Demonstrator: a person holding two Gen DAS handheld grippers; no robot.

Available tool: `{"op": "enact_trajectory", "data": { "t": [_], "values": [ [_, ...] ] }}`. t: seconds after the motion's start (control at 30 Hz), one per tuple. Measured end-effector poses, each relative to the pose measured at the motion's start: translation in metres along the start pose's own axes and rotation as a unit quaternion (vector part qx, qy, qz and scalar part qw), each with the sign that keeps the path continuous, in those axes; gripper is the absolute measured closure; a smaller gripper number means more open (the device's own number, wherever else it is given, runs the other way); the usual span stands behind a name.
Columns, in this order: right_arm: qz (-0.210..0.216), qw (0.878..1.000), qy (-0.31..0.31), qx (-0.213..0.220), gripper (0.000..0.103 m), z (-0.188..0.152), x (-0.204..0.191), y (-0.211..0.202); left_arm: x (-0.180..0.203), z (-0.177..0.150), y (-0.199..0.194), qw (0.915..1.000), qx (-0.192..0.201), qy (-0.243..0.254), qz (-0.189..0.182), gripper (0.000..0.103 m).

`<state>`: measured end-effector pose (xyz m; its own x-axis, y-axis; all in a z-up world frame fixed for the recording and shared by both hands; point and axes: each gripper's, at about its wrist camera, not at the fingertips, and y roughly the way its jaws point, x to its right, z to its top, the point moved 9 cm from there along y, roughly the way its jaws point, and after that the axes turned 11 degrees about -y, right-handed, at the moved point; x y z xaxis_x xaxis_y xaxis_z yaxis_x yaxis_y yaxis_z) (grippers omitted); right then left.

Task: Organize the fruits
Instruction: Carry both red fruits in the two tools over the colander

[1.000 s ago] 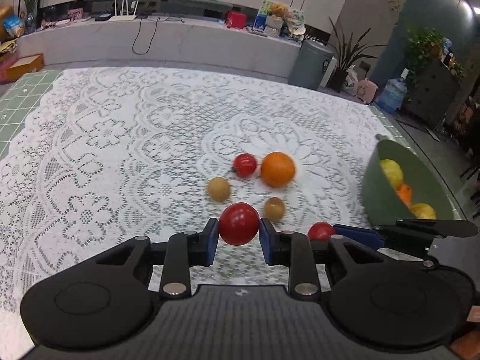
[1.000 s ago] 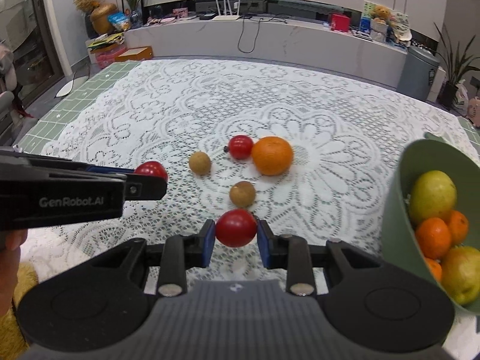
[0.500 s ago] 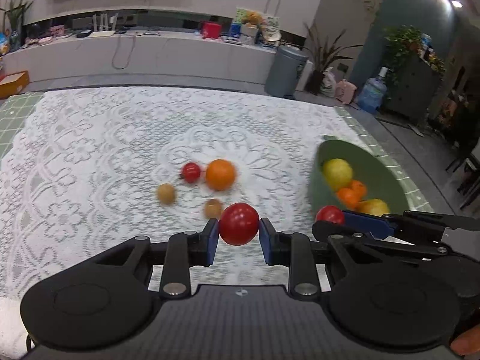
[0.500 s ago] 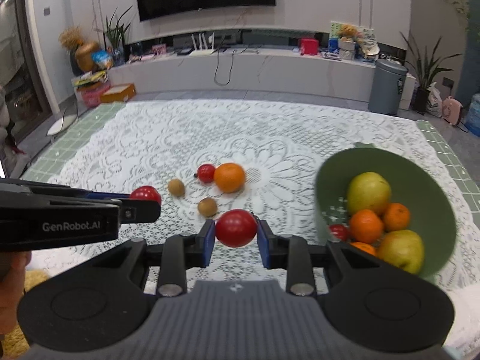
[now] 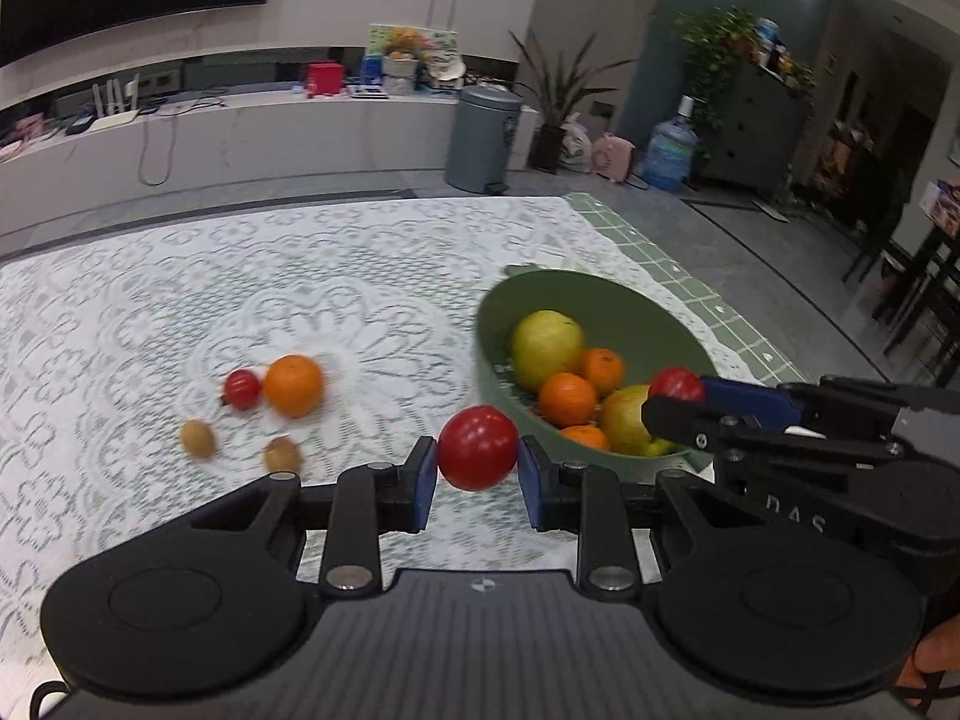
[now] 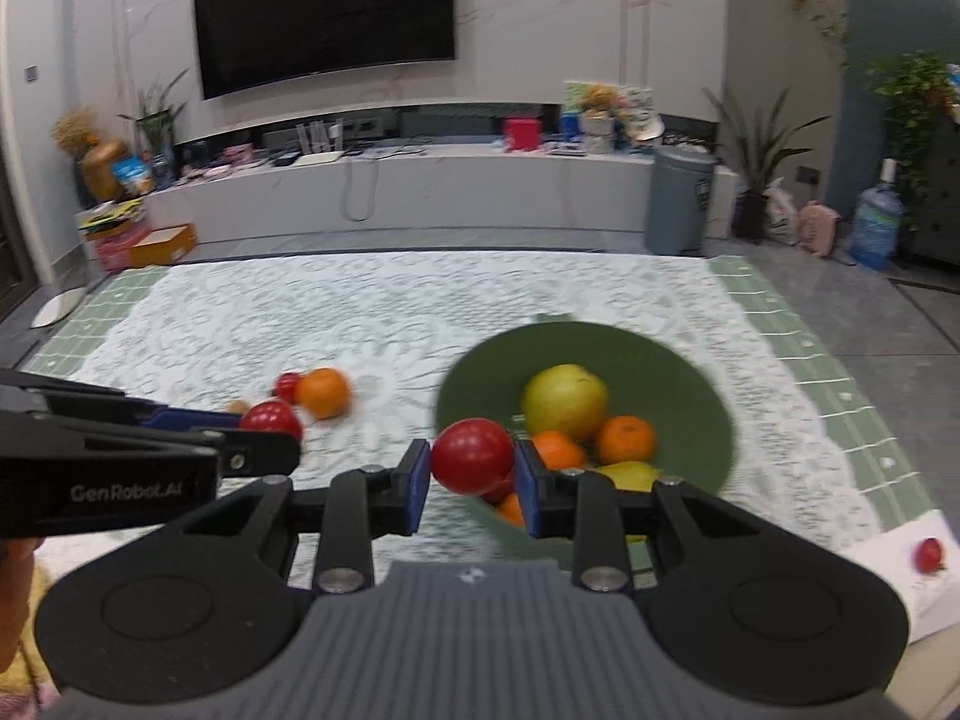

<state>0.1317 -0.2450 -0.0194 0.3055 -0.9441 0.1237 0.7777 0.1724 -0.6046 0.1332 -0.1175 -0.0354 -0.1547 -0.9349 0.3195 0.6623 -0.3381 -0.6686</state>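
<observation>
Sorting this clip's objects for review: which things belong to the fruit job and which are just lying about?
Job:
left gripper and right gripper, each shut on a red tomato
green bowl of fruit
loose orange
small tomato

Lying about:
bin
water bottle
TV

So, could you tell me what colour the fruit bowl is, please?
The bowl is green, clearest in the right wrist view.

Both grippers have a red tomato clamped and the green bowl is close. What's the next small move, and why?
Probably carry the right gripper a little further forward, until its tomato is clear of the green bowl's near rim, then open. That tomato looks level with the near rim, not yet over the fruit. The left gripper with its tomato is short of the bowl and can follow.
</observation>
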Motion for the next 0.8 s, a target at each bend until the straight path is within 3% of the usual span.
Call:
{"op": "enact_trajectory", "data": {
  "t": [0.43, 0.8],
  "values": [
    [-0.034, 0.999, 0.003, -0.001, 0.076, 0.001, 0.056, 0.011, 0.039, 0.008, 0.037, 0.9990, -0.016, 0.040, -0.015, 0.071],
    [-0.066, 0.996, -0.018, -0.053, 0.076, -0.013, 0.075, 0.041, 0.052, 0.016, 0.066, 0.9969, -0.029, 0.071, -0.013, 0.071]
  ]
}}
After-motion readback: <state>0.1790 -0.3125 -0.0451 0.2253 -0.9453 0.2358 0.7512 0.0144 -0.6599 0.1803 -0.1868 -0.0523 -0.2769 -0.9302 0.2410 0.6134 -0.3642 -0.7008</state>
